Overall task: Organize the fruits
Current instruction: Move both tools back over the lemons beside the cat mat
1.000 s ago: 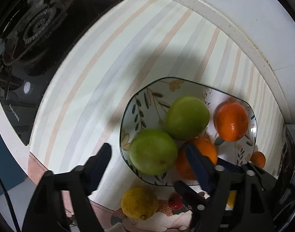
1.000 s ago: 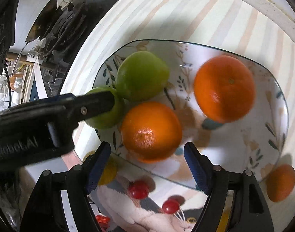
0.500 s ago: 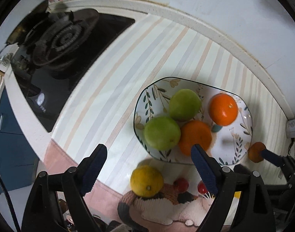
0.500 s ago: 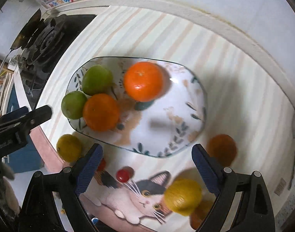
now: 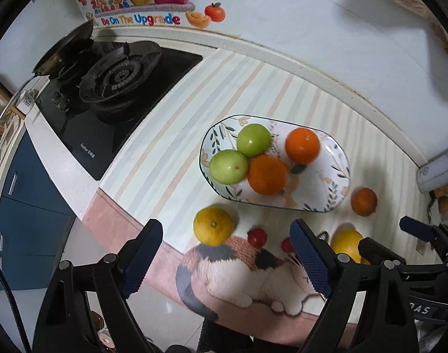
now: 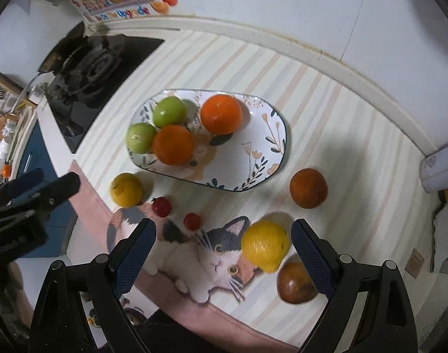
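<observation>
A floral oval plate (image 5: 332, 185) (image 6: 262, 135) holds two green apples (image 5: 253, 140) (image 6: 168, 111) and two oranges (image 5: 302, 145) (image 6: 221, 114). On the striped mat lie a yellow lemon (image 5: 213, 226) (image 6: 126, 189), two small red fruits (image 5: 257, 237) (image 6: 161, 206), a second lemon (image 6: 265, 245), a dark orange (image 6: 308, 188) and a brownish fruit (image 6: 296, 282). My left gripper (image 5: 227, 259) hangs open and empty high above the mat's near edge. My right gripper (image 6: 224, 257) is open and empty too, above the cat picture.
A black gas hob (image 5: 112, 88) with a pan (image 5: 65, 47) fills the left of the counter. White tiled wall with a colourful sticker (image 5: 141, 3) runs behind. The counter edge drops to blue cabinets (image 5: 24, 200) at left. A white roll (image 6: 441, 167) lies at right.
Both grippers have risen and pulled back from the plate, leaving an apple and an orange on it. Their jaws stand a little wider. More of the counter and loose fruit shows.
</observation>
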`<control>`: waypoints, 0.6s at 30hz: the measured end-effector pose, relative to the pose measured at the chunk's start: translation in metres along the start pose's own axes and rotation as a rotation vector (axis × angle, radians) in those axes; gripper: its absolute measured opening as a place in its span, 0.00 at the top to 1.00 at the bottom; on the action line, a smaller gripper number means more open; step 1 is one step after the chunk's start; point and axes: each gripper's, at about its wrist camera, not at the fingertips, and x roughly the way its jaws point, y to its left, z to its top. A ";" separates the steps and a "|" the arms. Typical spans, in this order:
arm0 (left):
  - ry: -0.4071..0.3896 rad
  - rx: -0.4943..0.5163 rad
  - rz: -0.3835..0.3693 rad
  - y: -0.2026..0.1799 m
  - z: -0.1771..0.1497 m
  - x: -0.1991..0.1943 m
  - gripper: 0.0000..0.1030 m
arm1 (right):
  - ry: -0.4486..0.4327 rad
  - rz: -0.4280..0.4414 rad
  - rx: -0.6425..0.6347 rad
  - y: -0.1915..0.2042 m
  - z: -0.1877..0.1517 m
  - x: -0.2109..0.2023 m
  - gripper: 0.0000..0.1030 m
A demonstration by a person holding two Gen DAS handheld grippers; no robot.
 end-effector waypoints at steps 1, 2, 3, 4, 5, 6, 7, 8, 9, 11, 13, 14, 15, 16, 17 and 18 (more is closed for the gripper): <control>-0.009 0.000 -0.005 -0.001 -0.004 -0.007 0.14 | -0.009 0.003 -0.001 0.000 -0.003 -0.007 0.08; -0.016 0.002 -0.009 -0.002 -0.006 -0.012 0.14 | -0.022 0.010 0.000 0.001 -0.006 -0.016 0.08; -0.023 0.007 -0.012 -0.003 -0.008 -0.018 0.14 | -0.034 0.016 0.001 0.001 -0.009 -0.024 0.08; -0.033 0.015 -0.016 -0.005 -0.010 -0.025 0.14 | -0.042 0.020 0.001 0.000 -0.012 -0.030 0.08; -0.047 0.022 -0.016 -0.006 -0.013 -0.033 0.14 | -0.051 0.021 0.001 0.000 -0.015 -0.037 0.07; -0.061 0.028 -0.014 -0.007 -0.015 -0.040 0.14 | -0.064 0.017 -0.001 0.000 -0.019 -0.046 0.08; -0.069 0.029 -0.016 -0.008 -0.016 -0.045 0.14 | -0.071 0.015 -0.002 0.001 -0.022 -0.051 0.08; -0.080 0.031 -0.022 -0.008 -0.018 -0.053 0.14 | -0.077 0.017 -0.004 0.001 -0.025 -0.056 0.08; -0.087 0.030 -0.025 -0.008 -0.020 -0.058 0.14 | -0.084 0.022 -0.007 0.001 -0.028 -0.062 0.08; -0.100 0.028 -0.038 -0.010 -0.023 -0.069 0.14 | -0.100 0.027 -0.009 0.001 -0.034 -0.075 0.08; -0.115 0.029 -0.049 -0.011 -0.027 -0.079 0.14 | -0.116 0.026 -0.013 0.002 -0.040 -0.088 0.08; -0.121 0.030 -0.054 -0.012 -0.029 -0.084 0.14 | -0.123 0.027 -0.013 0.002 -0.043 -0.093 0.08; -0.123 0.030 -0.061 -0.013 -0.031 -0.088 0.14 | -0.131 0.029 -0.012 0.002 -0.046 -0.099 0.08; -0.126 0.028 -0.067 -0.013 -0.033 -0.093 0.14 | -0.139 0.028 -0.012 0.002 -0.049 -0.105 0.08; -0.131 0.030 -0.073 -0.014 -0.036 -0.098 0.14 | -0.146 0.030 -0.011 0.001 -0.051 -0.111 0.08; -0.134 0.034 -0.078 -0.016 -0.038 -0.102 0.14 | -0.153 0.033 -0.010 0.001 -0.053 -0.116 0.08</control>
